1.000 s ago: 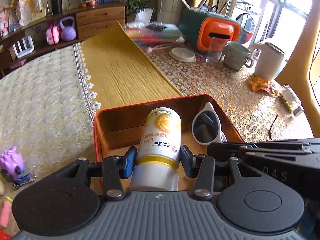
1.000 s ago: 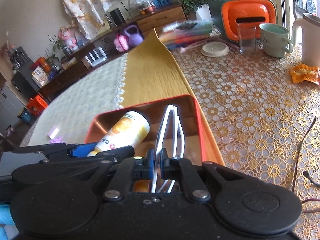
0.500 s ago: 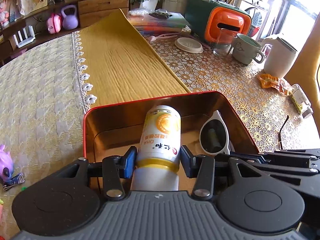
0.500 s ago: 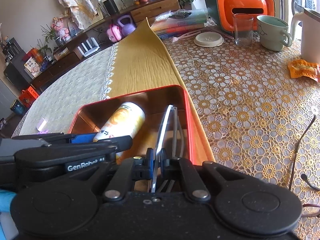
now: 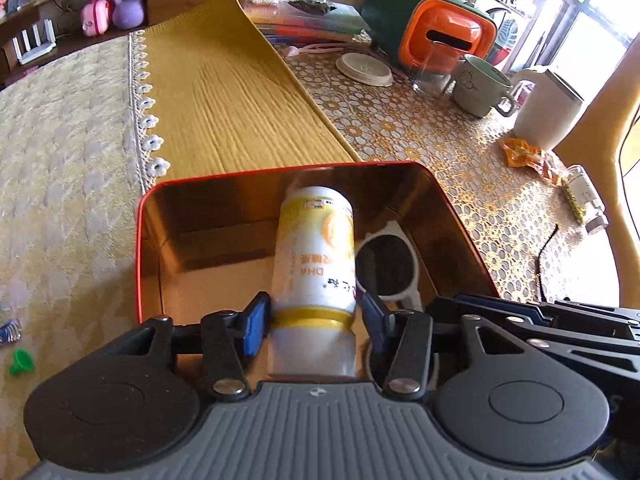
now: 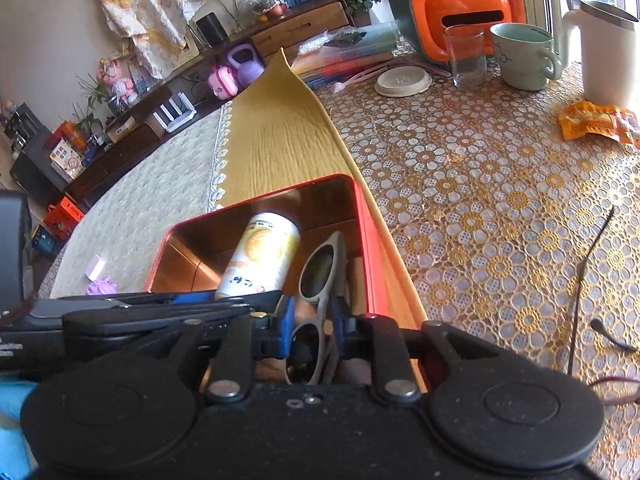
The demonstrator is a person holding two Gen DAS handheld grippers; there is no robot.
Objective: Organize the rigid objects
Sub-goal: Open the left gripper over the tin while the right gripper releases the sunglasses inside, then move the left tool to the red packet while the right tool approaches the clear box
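A red tin box (image 5: 138, 240) with a golden inside stands on the table; it also shows in the right wrist view (image 6: 366, 232). My left gripper (image 5: 314, 320) sits over the box with its blue pads spread slightly off a white and yellow bottle (image 5: 316, 248), which lies inside the box. My right gripper (image 6: 312, 322) has opened a little around white sunglasses (image 6: 320, 272), which now rest tilted in the box beside the bottle (image 6: 260, 260). The sunglasses also show in the left wrist view (image 5: 386, 264).
On the lace cloth to the right are a glass (image 6: 466, 56), a mug (image 6: 520, 56), a white kettle (image 6: 608, 52), an orange and green appliance (image 6: 464, 12), a round lid (image 6: 402, 80), an orange snack packet (image 6: 596, 120) and a black cable (image 6: 580, 280). Small toys (image 5: 20, 360) lie left.
Both grippers have lowered into the box. The right jaws have widened and the sunglasses tilted over; the left pads have eased off the bottle, which has rolled so its label reads upside down.
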